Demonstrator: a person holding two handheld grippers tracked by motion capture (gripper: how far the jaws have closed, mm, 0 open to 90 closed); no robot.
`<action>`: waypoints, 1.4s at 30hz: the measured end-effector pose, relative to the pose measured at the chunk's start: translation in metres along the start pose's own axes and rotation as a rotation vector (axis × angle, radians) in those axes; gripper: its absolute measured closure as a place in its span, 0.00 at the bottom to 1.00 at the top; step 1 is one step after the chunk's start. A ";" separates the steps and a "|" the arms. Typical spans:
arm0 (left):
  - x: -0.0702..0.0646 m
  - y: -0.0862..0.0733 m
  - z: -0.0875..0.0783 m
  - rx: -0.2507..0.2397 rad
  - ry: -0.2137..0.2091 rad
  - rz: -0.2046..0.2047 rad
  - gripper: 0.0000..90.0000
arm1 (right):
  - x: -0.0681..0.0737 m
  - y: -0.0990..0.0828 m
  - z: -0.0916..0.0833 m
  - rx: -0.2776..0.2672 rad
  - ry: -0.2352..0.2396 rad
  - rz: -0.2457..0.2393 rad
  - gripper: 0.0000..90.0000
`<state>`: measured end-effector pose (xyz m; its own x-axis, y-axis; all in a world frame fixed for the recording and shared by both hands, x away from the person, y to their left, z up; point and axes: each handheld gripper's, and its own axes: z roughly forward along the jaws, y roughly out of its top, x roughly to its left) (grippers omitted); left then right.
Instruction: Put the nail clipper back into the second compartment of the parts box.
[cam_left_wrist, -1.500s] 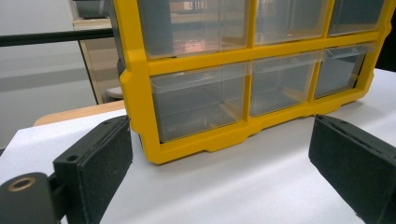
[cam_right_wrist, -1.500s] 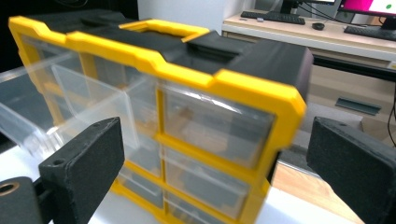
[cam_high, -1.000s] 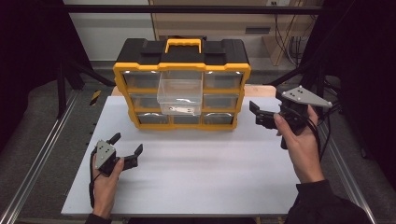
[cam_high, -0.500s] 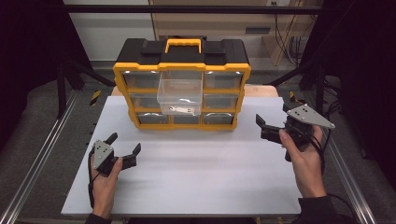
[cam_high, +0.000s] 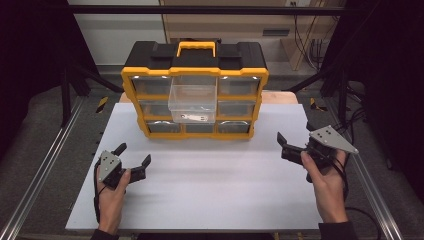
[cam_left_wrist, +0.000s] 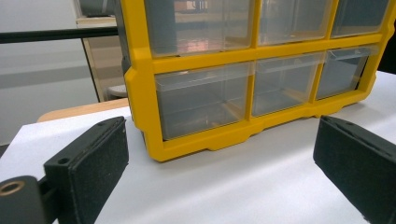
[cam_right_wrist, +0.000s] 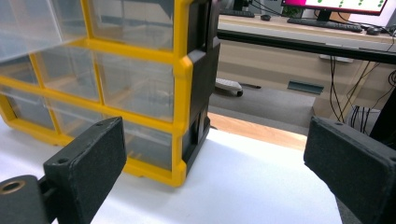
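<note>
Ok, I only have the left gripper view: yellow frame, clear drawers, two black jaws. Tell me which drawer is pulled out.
Observer: In the high view the middle drawer of the organizer sticks out toward the person; the others sit flush.
Operator: Say what is in it.
Observer: Something small and pale lies on its floor near the front; too small to identify.
Operator: Report the right gripper.
Observer: The right gripper is open and holds nothing, above the white board to the right of the organizer, apart from it.
Operator: And mine, from above.
Observer: The left gripper is open too, near the board's front left, well short of the organizer.
</note>
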<state>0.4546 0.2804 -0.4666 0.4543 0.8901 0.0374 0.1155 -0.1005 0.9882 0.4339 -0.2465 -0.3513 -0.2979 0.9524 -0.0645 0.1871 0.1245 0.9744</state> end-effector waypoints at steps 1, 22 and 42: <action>0.000 0.000 0.000 0.001 0.005 0.005 0.03 | 0.000 -0.003 -0.001 -0.001 0.002 0.002 0.06; 0.000 0.003 -0.005 0.028 -0.025 0.004 0.03 | -0.003 -0.059 -0.007 -0.083 -0.022 0.079 0.09; -0.014 0.015 -0.002 0.054 -0.061 0.060 0.02 | 0.011 -0.104 -0.003 -0.070 0.018 0.039 0.09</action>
<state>0.4479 0.2669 -0.4520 0.5145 0.8532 0.0859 0.1326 -0.1782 0.9750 0.4089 -0.2500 -0.4525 -0.3086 0.9509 -0.0228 0.1332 0.0669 0.9888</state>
